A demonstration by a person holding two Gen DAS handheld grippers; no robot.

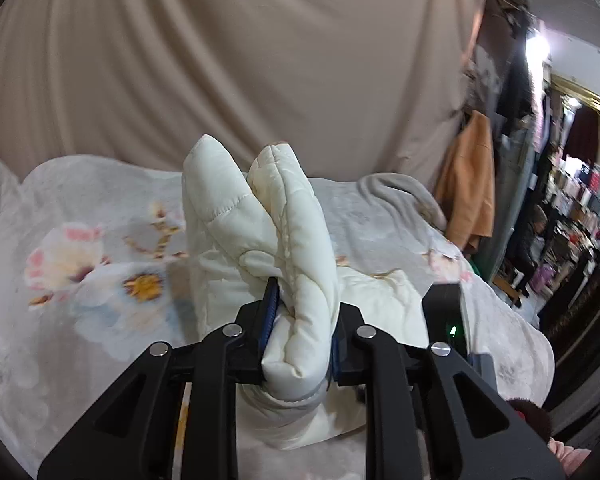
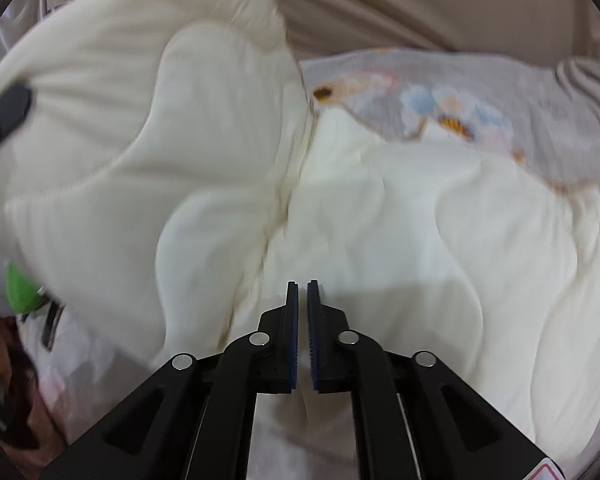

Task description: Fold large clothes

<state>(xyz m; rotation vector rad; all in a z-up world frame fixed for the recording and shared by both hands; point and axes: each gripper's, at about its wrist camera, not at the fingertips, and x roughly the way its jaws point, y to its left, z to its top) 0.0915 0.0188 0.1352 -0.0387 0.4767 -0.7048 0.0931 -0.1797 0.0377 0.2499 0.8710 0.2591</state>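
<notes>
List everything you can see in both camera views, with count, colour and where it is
quilted jacket: one, cream, spread on the bed, one folded part lifted
floral blanket: one, pale grey with pink and orange flowers, covering the bed
backdrop cloth: one, beige, hanging behind the bed
orange garment: one, hanging right of the backdrop
shelves: cluttered, far right, too blurred to count
left gripper: black, shut on the jacket's folded part
right gripper: black, shut, nothing between its pads, above the jacket

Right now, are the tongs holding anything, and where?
The left tongs pinch a bunched fold of the cream puffy jacket. The right tongs hold nothing, nearly closed above it.
</notes>
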